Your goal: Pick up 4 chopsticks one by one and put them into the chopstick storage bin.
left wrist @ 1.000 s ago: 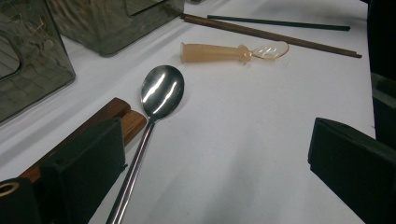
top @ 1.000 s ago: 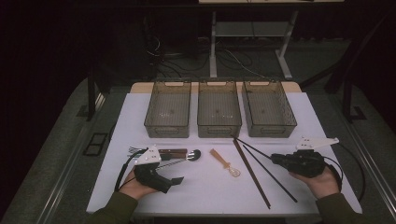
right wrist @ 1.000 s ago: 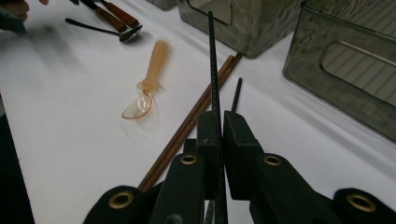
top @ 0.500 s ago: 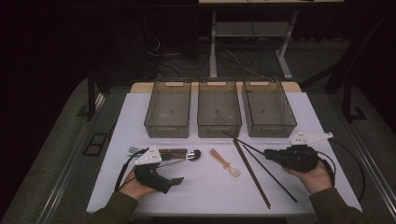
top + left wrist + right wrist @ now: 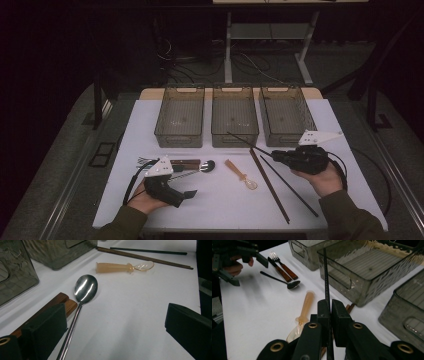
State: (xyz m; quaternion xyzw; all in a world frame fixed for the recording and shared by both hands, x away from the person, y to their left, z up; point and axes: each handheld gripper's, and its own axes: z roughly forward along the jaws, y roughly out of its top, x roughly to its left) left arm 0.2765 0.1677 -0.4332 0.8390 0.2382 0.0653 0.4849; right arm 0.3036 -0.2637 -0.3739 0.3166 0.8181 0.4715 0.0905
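My right gripper is shut on a black chopstick. It holds the stick off the table, and the free end points at the middle bin. In the right gripper view the jaws pinch this chopstick upright between them. A brown chopstick and a second black chopstick lie on the white table below my right hand. My left gripper rests open at the front left. Between its jaws there is only bare table, with a metal spoon just ahead.
Three clear bins stand in a row at the back: left, middle, and right. An orange-handled spoon lies mid-table. A wood-handled fork and knife lie beside the metal spoon.
My right gripper has risen and moved left and back toward the bins, lifting the black chopstick off the table. The left gripper has stayed put.
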